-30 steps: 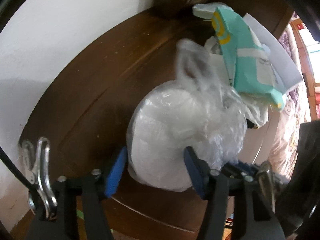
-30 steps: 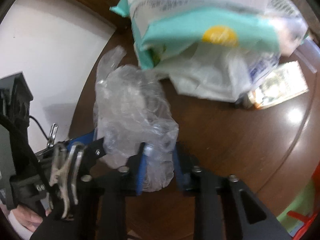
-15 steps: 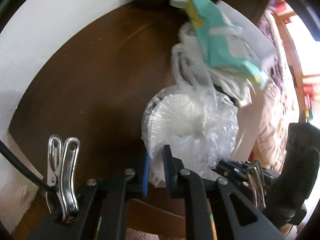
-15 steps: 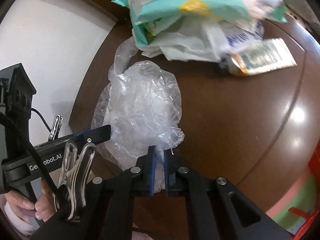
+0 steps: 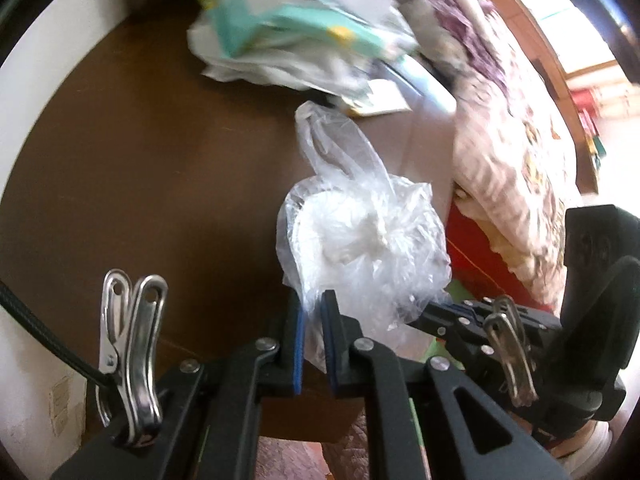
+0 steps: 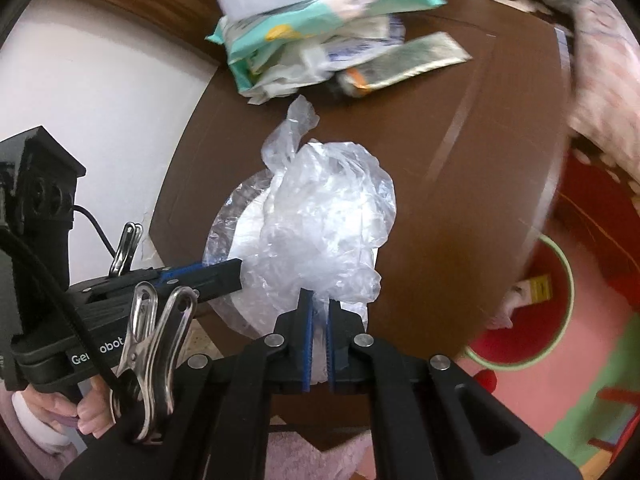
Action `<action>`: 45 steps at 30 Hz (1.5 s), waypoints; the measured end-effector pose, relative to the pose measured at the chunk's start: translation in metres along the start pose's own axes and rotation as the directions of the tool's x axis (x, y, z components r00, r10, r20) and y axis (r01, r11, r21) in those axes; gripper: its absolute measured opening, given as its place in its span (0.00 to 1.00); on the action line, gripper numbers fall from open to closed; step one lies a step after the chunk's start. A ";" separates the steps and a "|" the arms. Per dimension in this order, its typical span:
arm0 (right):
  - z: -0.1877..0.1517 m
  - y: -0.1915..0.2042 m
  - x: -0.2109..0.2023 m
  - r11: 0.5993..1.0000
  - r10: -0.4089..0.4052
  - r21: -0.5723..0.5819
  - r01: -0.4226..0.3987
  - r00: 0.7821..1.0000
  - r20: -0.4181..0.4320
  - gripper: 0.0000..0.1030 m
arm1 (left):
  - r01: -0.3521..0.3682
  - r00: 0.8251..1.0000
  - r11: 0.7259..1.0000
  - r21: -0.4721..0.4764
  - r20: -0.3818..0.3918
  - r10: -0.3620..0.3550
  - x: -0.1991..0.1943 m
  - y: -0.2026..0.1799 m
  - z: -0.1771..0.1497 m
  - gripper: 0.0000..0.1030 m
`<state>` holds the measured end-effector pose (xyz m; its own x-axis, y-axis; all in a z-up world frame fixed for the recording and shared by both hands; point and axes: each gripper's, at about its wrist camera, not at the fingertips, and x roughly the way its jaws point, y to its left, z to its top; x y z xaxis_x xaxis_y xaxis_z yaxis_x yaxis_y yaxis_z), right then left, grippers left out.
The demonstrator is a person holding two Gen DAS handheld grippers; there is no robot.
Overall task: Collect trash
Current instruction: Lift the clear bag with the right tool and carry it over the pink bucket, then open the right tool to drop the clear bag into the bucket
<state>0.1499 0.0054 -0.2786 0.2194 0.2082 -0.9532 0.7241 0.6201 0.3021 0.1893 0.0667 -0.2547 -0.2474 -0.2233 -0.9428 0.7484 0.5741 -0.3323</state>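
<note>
Where the left wrist camera looks out over the dark brown wooden table, the left gripper has its blue-padded fingers pressed nearly together on the lower edge of a clear plastic bag with something white inside. The bag sits at the table's near edge, its twisted top pointing away. At the far side lies a blurred heap of packets — a teal one uppermost, white wrappers beneath. A white wall curves behind the table on the left, and a floral blanket hangs on the right. The right gripper comes in from the right, its tips against the bag.

In the right wrist view, the right gripper also pinches the bag, its fingers close together on a fold of film at the near side. The left gripper reaches in from the left and touches the bag's side — a hand holds its handle. Beyond lie the packets, with a silvery sachet beside them. Past the table's right edge stands a red bin with a green rim, on a pink and green floor.
</note>
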 end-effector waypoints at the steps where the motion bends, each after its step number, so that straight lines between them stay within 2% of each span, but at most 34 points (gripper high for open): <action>1: -0.005 -0.007 -0.006 1.000 -0.001 0.012 0.001 1.000 0.008 0.06 | 0.005 1.000 1.000 0.010 -0.002 -0.005 0.002 -0.008 -0.002 0.07; 8: -0.048 -0.051 -0.048 0.995 -0.021 0.098 0.014 0.998 0.063 0.06 | 0.035 0.999 0.992 0.119 -0.019 -0.033 0.005 -0.066 -0.017 0.07; 15: -0.086 -0.094 -0.096 0.983 -0.061 0.177 0.043 0.993 0.102 0.06 | 0.062 0.997 0.976 0.209 -0.058 -0.051 0.031 -0.127 -0.031 0.07; 22: -0.110 -0.140 -0.104 0.966 -0.097 0.250 0.070 0.990 0.098 0.06 | 0.043 0.996 0.963 0.265 -0.090 -0.020 0.072 -0.171 -0.041 0.07; 35: -0.117 -0.193 -0.087 0.952 -0.125 0.289 0.102 0.990 0.062 0.06 | -0.031 0.992 0.969 0.243 -0.107 0.059 0.120 -0.181 -0.040 0.07; 37: -0.115 -0.198 -0.083 0.950 -0.133 0.291 0.111 0.990 0.057 0.06 | -0.035 0.992 0.972 0.233 -0.111 0.063 0.124 -0.181 -0.039 0.13; 40: -0.111 -0.205 -0.076 0.947 -0.140 0.298 0.120 0.989 0.049 0.06 | -0.057 0.990 0.971 0.232 -0.112 0.084 0.129 -0.181 -0.037 0.15; 45: -0.105 -0.212 -0.063 0.948 -0.099 0.309 0.081 0.994 0.042 0.08 | -0.073 0.989 0.971 0.228 -0.109 0.100 0.128 -0.182 -0.037 0.16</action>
<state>-0.0860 -0.0596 -0.2810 0.1738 0.1137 -0.9782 0.9060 0.3708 0.2041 -0.0017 -0.0370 -0.3154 -0.2374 -0.0775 -0.9683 0.8850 0.3938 -0.2485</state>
